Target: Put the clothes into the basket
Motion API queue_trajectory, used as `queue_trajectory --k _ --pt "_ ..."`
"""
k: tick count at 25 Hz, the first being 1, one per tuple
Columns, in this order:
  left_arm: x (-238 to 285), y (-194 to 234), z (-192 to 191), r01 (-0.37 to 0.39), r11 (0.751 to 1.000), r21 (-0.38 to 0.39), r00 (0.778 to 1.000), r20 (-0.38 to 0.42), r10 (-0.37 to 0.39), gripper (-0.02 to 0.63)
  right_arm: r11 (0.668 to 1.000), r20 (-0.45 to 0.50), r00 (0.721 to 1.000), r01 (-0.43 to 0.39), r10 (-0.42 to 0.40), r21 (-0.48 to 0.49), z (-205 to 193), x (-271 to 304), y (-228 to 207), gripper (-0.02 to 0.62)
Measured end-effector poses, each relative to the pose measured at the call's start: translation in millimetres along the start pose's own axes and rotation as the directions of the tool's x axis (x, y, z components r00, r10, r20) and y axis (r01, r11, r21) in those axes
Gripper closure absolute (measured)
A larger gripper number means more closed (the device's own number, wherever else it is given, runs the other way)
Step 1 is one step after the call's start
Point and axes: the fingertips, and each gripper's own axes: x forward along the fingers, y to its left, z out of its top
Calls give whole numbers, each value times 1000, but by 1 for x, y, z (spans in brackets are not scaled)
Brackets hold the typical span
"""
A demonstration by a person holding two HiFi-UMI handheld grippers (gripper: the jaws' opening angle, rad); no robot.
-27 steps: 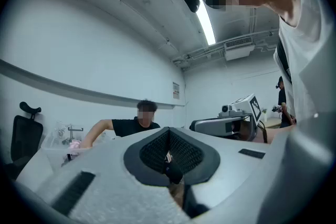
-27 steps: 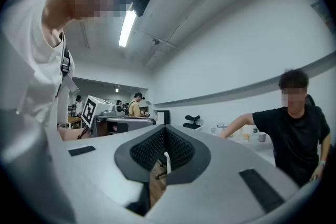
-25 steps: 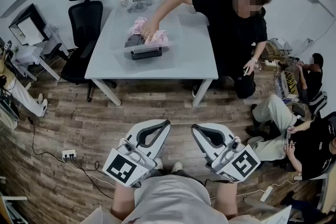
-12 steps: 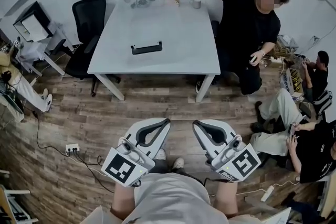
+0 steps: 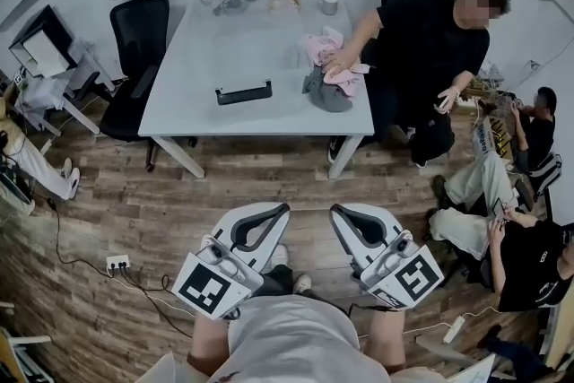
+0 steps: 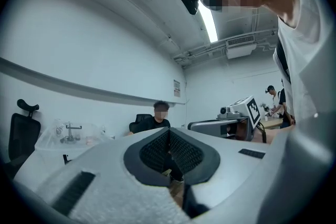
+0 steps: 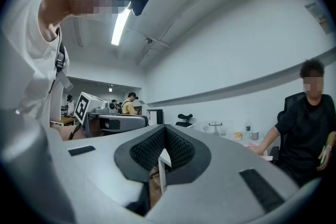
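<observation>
Lying crumpled on table (image 5: 233, 40) — pink-grey clothes (image 5: 327, 78) (hand (image 5: 339, 61) on top), left gripper (image 5: 284, 210), right gripper (image 5: 334, 212), fingers (image 5: 254, 214) clenched empty.

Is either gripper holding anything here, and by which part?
Nothing held. Left gripper and right gripper are both shut and empty; the clothes lie on the table under another person's hand.

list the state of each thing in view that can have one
pink and grey clothes pile: heaped on the white table, a person's hand on it
low black tray: empty, on the table
left gripper: shut, empty
right gripper: shut, empty
</observation>
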Motion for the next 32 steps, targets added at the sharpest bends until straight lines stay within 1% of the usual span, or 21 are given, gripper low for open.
queue_trajectory --k 8,14,19,25,32 --pt "22 59 -1 21 1000 -13 1000 -8 -21 600 1000 -33 999 24 -24 4 -2 51 -36 591" --pt "33 93 1 50 999 -13 999 -1 -50 600 999 -46 998 48 -48 1 -2 81 -53 591" --pt "41 110 2 82 996 -17 997 3 -82 600 997 -51 996 76 -76 -5 -2 96 -63 591" --pt "55 123 2 100 995 -29 995 6 -100 600 995 -51 994 96 -96 -6 -1 106 -77 591" --pt "83 142 -4 99 995 -29 995 0 -99 600 996 -53 995 87 -87 -2 -5 120 -107 591"
